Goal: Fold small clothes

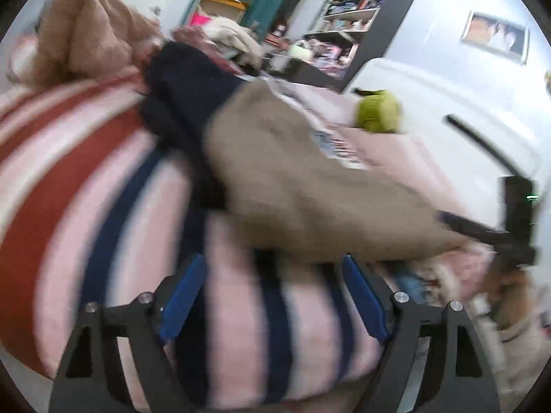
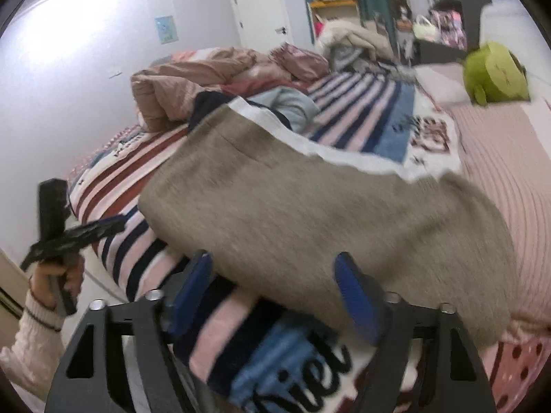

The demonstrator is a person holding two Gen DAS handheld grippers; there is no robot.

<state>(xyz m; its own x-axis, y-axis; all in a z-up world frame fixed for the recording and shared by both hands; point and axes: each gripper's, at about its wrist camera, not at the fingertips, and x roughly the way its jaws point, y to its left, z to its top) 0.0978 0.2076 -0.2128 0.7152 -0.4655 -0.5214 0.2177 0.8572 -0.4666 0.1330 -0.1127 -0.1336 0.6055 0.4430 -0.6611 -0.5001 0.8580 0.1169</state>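
Note:
A small beige garment (image 1: 292,179) with a white band lies spread on the striped bed cover (image 1: 86,189). It also shows in the right wrist view (image 2: 310,206). My left gripper (image 1: 275,275) is open and empty, its blue pads just short of the garment's near edge. My right gripper (image 2: 275,275) is open and empty, its pads at the garment's near edge. The left gripper also appears at the left of the right wrist view (image 2: 113,225), and the right gripper appears at the right of the left wrist view (image 1: 444,218). Both views are blurred.
A dark navy garment (image 1: 186,93) and a light blue one (image 2: 292,103) lie behind the beige one. A bunched tan quilt (image 2: 193,82) sits at the far side of the bed. A green plush toy (image 2: 492,72) sits by the pillow. Shelves (image 1: 347,27) stand beyond.

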